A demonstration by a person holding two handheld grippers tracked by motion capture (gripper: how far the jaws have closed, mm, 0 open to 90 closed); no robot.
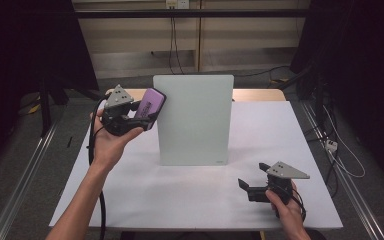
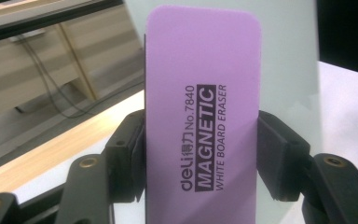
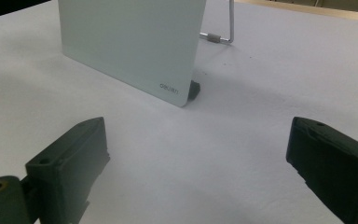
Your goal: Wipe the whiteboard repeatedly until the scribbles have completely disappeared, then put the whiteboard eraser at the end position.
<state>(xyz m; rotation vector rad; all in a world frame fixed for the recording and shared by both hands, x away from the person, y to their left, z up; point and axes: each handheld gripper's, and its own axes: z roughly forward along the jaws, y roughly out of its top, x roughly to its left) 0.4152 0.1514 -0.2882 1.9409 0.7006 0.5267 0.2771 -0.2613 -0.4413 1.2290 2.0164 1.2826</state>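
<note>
At the centre of the left gripper view, the flat purple rectangular eraser (image 2: pixel 200 116) carries black lettering. The upright pale grey-green board (image 1: pixel 194 117) stands mid-frame on the white table (image 1: pixel 180 195), and both black grippers (image 1: pixel 130 117) (image 1: pixel 252 190) wear grey plates.

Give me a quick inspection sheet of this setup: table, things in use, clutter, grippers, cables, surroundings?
Surface: white table, wooden strip at the far edge.
Job's things: purple eraser, held up beside the whiteboard, which stands propped on a wire stand.
Clutter: nothing seen.
Grippers: left gripper shut on the eraser; right gripper open, low over the table.
Cables: black cable trails from the left gripper; more cables on the floor at right.
Surroundings: dark curtains at both sides, pale wall behind.
</note>
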